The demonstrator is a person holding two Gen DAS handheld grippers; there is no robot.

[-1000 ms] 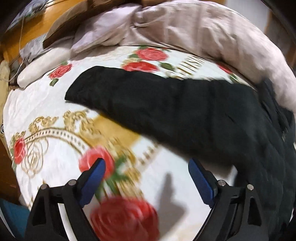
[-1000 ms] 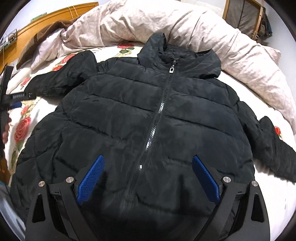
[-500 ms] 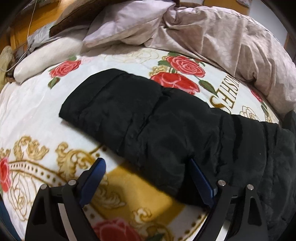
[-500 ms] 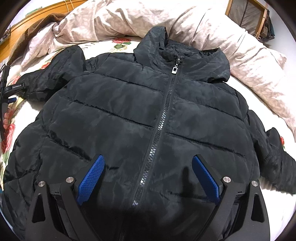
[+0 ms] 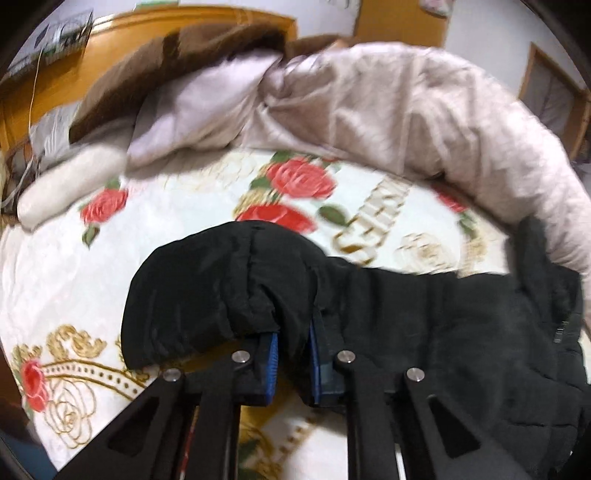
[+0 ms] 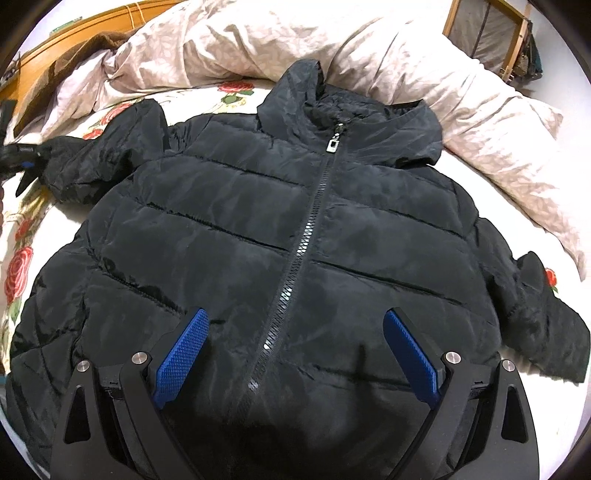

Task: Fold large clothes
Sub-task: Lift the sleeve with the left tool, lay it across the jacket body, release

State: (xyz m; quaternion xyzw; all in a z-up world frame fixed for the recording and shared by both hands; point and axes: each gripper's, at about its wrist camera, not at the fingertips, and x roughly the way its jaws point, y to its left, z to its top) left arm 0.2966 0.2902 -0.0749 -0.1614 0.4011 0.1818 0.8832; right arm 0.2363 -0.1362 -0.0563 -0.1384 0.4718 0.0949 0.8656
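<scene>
A black puffer jacket (image 6: 258, 229) lies front up on the bed, zipped, collar at the far side. My left gripper (image 5: 293, 332) is shut on the jacket's left sleeve (image 5: 221, 288) near the cuff, and the sleeve bunches over the blue pads. That gripper also shows at the far left of the right wrist view (image 6: 22, 158) at the sleeve end (image 6: 99, 162). My right gripper (image 6: 295, 332) is open and empty above the jacket's lower front, one finger on each side of the zipper (image 6: 295, 251). The other sleeve (image 6: 546, 325) lies out to the right.
A rose-patterned blanket (image 5: 74, 266) covers the bed. A rumpled pale duvet (image 6: 480, 110) is piled along the far side. A wooden headboard (image 5: 110, 55) and a brown blanket (image 5: 177, 62) are at the back left. A wooden frame (image 6: 487, 29) stands at the back right.
My left gripper has moved in over the sleeve and shut on it near the cuff, bunching the sleeve. My right gripper has stayed open and drifted a little closer over the jacket's front.
</scene>
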